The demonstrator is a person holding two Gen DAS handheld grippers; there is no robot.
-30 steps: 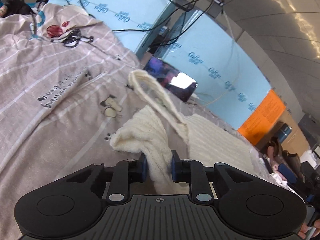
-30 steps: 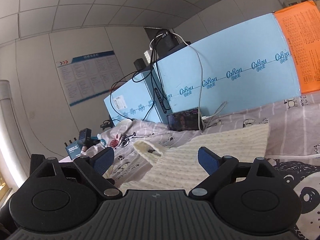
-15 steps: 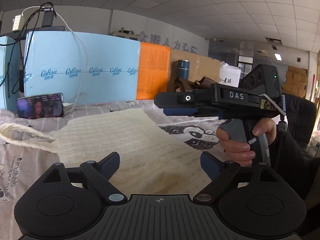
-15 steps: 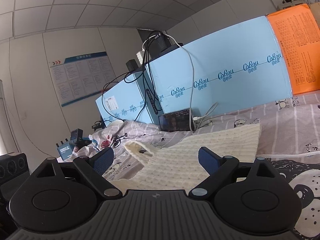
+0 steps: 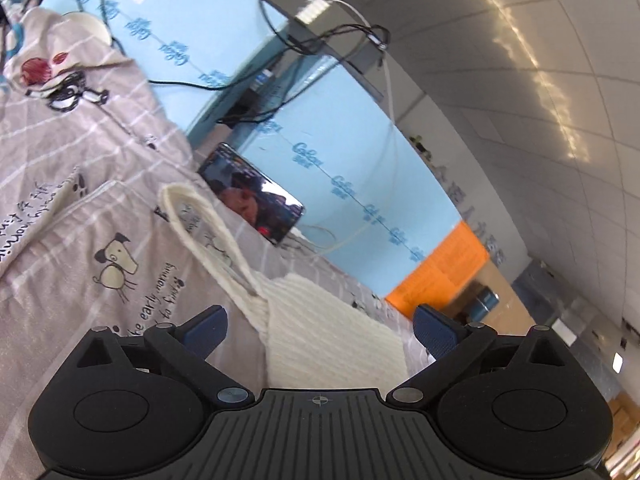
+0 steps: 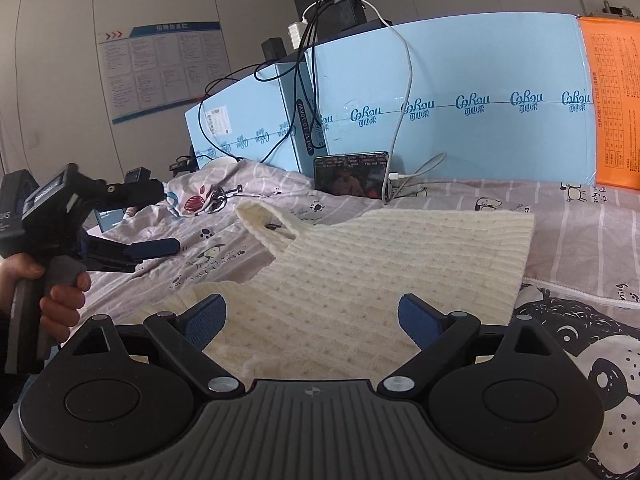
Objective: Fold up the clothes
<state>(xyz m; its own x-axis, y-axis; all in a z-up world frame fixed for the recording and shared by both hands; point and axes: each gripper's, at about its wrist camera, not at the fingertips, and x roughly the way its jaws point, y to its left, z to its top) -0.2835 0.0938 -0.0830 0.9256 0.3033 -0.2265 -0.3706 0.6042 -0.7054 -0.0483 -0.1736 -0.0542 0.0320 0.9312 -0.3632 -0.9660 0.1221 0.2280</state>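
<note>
My left claw (image 5: 320, 326) is spreading its jaws, nothing pinched; my right claw (image 6: 312, 320) gapes empty. The cream knit top (image 6: 384, 252) lies flat on the bed (image 6: 580, 216), just before the phone (image 6: 350, 174). It looks soft, light and stretchy; I'd pinch hem corners, not the shoulder strap (image 5: 208, 236).

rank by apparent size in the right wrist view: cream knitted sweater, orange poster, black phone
1. cream knitted sweater, though nearness to the camera inflates it
2. orange poster, cut off by the frame edge
3. black phone
</note>
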